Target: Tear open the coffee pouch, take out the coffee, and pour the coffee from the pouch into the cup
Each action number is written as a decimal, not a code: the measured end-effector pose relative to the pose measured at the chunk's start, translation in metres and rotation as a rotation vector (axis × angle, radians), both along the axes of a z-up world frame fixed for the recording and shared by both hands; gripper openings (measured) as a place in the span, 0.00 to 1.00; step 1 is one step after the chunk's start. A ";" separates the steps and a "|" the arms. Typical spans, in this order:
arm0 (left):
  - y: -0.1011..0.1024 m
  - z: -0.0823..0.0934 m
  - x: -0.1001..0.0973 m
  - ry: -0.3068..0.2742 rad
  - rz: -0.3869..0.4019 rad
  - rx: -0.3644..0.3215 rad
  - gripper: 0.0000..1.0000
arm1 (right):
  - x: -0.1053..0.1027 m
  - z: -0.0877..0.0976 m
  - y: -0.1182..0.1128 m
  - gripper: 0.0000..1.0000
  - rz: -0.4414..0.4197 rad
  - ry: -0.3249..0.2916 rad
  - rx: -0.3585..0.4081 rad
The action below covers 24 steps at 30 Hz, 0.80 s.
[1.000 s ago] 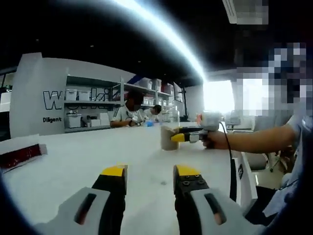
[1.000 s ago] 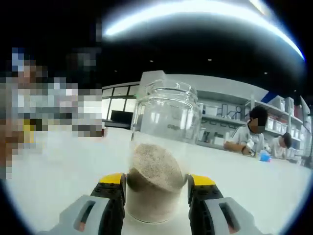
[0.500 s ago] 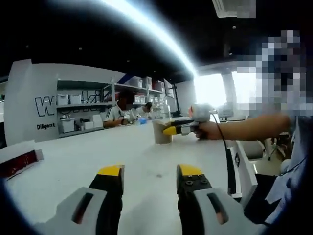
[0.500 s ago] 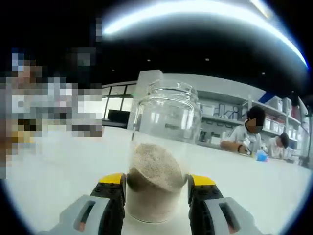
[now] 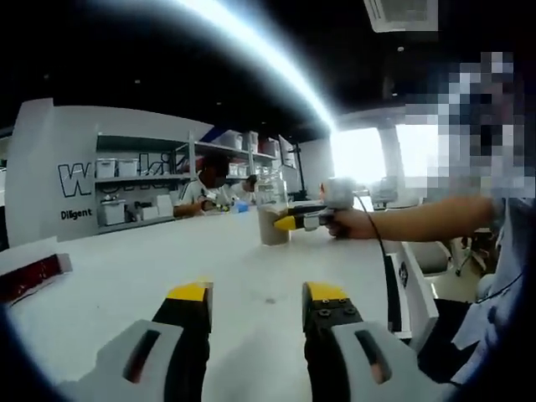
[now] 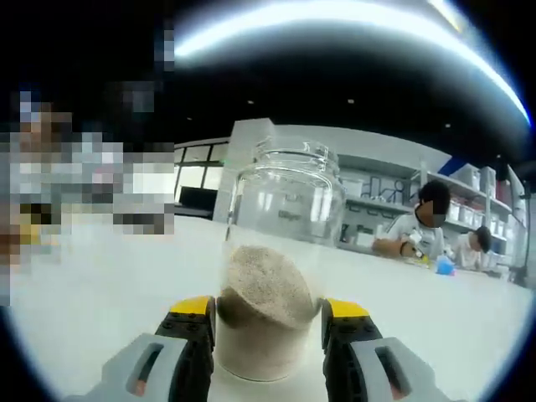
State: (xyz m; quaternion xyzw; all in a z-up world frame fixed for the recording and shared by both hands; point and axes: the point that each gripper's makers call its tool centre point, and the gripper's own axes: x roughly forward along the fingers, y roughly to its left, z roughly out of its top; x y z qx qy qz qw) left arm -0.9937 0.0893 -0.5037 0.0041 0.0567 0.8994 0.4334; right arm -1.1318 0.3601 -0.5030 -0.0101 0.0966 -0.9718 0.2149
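Jar: a clear glass jar (image 6: pixel 280 260) stands upright on the white table (image 6: pixel 92 293), right in front of my right tool. Its lower part holds a heap of pale brown powder, sloped higher on one side; the upper part and the wide mouth are see-through. In the left gripper view the same jar (image 5: pixel 272 213) sits small and far across the table.

Right gripper: my right gripper (image 6: pixel 266 318) has its yellow-tipped jaws on either side of the jar's base, pressed against the glass, so it grips the jar. In the left gripper view this tool (image 5: pixel 291 222) reaches in from the right, its yellow tip at the jar.

My right hand: the hand (image 5: pixel 347 224) wraps the tool's handle, forearm stretching back to the right.

Left gripper: my left gripper (image 5: pixel 255 306) hangs over bare table with its jaws parted and nothing between them, well apart from the jar.

Red box: a dark red flat box (image 5: pixel 29 276) lies near the table's left edge.

Background: shelving (image 5: pixel 138 180) with white bins along the far wall; two people (image 6: pixel 419 230) sit at the far end of the table.
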 end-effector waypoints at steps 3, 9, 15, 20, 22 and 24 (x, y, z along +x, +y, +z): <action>0.000 0.000 -0.001 -0.001 0.000 0.000 0.45 | -0.003 0.000 0.002 0.51 -0.002 -0.002 -0.003; -0.001 -0.001 -0.002 -0.001 0.008 -0.006 0.45 | -0.001 -0.002 0.005 0.50 -0.010 -0.016 -0.018; -0.002 -0.001 -0.002 0.004 0.012 -0.005 0.45 | -0.001 -0.004 0.002 0.55 0.002 -0.035 -0.029; -0.001 0.000 -0.002 0.009 0.003 -0.005 0.46 | -0.002 -0.007 0.001 0.58 -0.007 -0.049 -0.022; -0.001 0.000 -0.002 0.012 0.003 -0.004 0.46 | -0.001 -0.007 0.002 0.58 -0.013 -0.054 -0.027; -0.001 0.000 -0.002 0.014 0.003 -0.005 0.46 | 0.000 -0.008 0.001 0.58 -0.016 -0.058 -0.021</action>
